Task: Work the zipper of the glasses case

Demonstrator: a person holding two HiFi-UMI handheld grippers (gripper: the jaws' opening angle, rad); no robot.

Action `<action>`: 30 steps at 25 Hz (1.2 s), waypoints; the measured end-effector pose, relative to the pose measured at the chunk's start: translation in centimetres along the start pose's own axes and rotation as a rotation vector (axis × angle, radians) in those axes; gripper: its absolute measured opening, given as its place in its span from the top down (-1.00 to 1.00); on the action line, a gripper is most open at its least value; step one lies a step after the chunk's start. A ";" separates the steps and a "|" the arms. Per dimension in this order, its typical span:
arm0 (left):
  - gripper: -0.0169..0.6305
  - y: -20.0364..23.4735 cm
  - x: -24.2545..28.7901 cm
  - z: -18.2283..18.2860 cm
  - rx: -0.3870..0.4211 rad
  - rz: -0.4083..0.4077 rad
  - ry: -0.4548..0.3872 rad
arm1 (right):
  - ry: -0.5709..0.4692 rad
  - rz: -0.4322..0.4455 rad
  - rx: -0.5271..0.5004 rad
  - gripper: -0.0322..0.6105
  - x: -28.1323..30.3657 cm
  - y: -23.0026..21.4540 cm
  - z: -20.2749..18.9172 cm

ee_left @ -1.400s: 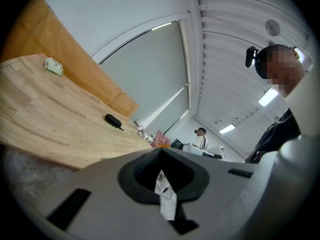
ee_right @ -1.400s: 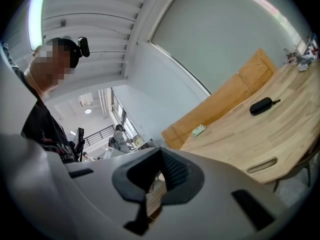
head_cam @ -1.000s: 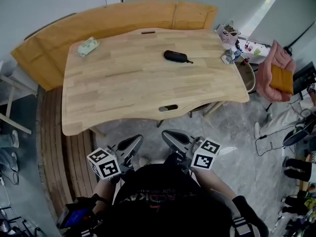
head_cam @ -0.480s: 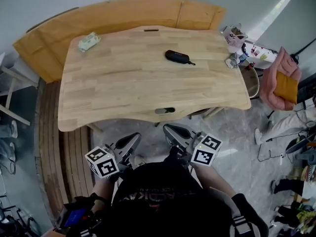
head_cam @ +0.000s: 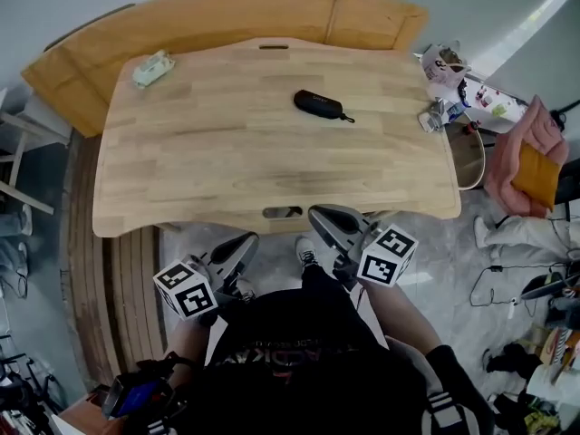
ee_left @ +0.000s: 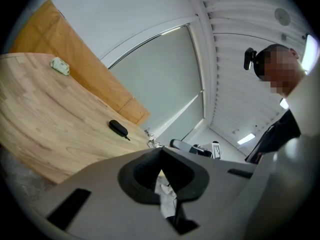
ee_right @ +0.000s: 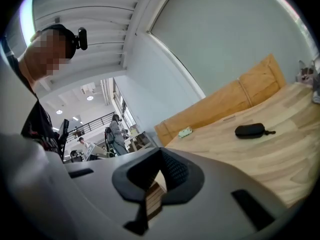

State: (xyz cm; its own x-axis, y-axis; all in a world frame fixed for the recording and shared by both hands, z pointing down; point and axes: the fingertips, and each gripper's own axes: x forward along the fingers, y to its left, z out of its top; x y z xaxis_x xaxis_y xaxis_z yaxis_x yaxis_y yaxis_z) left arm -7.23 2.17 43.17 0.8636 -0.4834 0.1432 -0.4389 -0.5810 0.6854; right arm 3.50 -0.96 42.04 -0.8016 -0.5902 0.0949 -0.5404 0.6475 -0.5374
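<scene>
A small black zipped glasses case (head_cam: 317, 104) with a short pull cord lies alone near the far middle of the wooden table (head_cam: 199, 170); it shows too in the left gripper view (ee_left: 118, 128) and the right gripper view (ee_right: 250, 130). My left gripper (head_cam: 247, 243) hovers just short of the table's near edge, jaws shut and empty. My right gripper (head_cam: 319, 216) reaches the near edge beside a slot in the tabletop, also shut on nothing. Both are well short of the case.
A pale green packet (head_cam: 151, 68) lies at the table's far left corner. A curved wooden bench (head_cam: 217, 21) wraps the far side. A stool with cups and clutter (head_cam: 444, 89) and a pink chair (head_cam: 530, 157) stand to the right.
The table has drawn nearer in the head view. Both grippers have moved forward towards its near edge, the right one reaching it. Jaws stay shut.
</scene>
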 end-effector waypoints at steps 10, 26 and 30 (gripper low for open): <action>0.92 0.9 4.7 1.0 0.001 0.072 0.021 | 0.011 -0.100 -0.007 0.86 -1.8 -10.9 2.9; 0.92 2.5 9.0 2.3 -0.044 0.250 -0.049 | 0.276 -0.204 -0.207 0.85 2.5 -28.9 5.9; 0.92 3.0 8.3 2.3 -0.081 0.299 -0.076 | 0.387 -0.187 -0.285 0.23 5.6 -31.4 5.8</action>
State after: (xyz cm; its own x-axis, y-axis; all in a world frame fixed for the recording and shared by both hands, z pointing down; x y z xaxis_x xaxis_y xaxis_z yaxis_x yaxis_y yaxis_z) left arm -1.93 -5.10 44.76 0.6766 -0.6745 0.2954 -0.6469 -0.3529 0.6761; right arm 17.53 -27.42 54.57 -0.6916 -0.5217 0.4995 -0.6883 0.6857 -0.2368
